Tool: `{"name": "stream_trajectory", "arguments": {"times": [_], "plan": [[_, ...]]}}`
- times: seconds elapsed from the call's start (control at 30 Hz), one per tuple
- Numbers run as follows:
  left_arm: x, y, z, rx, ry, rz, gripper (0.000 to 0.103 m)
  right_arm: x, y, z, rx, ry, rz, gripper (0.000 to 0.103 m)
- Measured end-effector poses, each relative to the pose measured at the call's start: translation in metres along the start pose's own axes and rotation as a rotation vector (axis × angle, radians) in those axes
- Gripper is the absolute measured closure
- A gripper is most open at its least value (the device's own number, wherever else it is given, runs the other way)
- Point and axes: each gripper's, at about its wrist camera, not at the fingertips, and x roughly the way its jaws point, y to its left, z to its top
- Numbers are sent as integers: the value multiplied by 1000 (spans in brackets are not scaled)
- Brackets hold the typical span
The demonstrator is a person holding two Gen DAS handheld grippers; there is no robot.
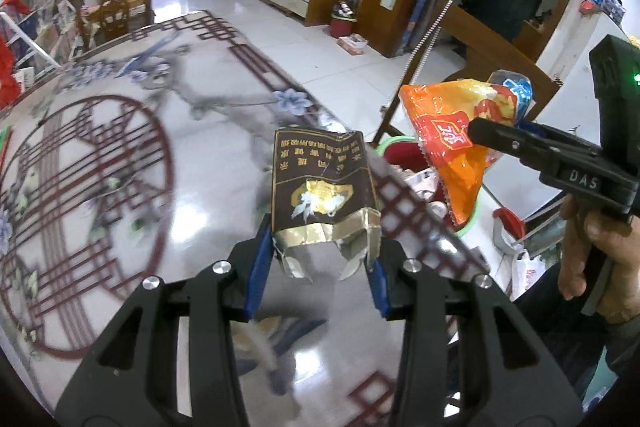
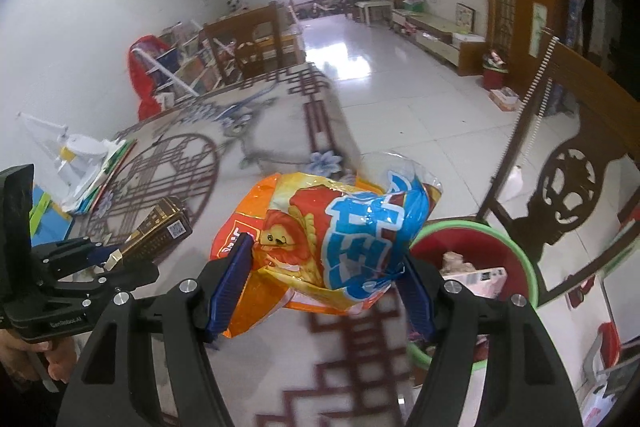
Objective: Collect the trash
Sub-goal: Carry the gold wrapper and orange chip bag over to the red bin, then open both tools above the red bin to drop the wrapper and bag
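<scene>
The brown pack (image 1: 324, 187) sits clamped between the left gripper's (image 1: 320, 263) blue pads by its torn foil end, long axis pointing away from the fingers, over the table's (image 1: 120, 155) right edge. The orange bag (image 2: 320, 227) is pinched crumpled in the right gripper (image 2: 320, 267). The bin (image 2: 516, 251), red with a green rim, stands off the table's right edge, below the bag. The right hand is nearer it; the pack must travel further right.
</scene>
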Motion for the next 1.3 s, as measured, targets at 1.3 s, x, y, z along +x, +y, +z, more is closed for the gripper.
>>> {"name": "stream_trajectory", "arguments": {"times": [1.3], "plan": [[162, -157, 77, 62, 182, -238, 62, 0, -197, -33, 234, 84, -246, 37]]}}
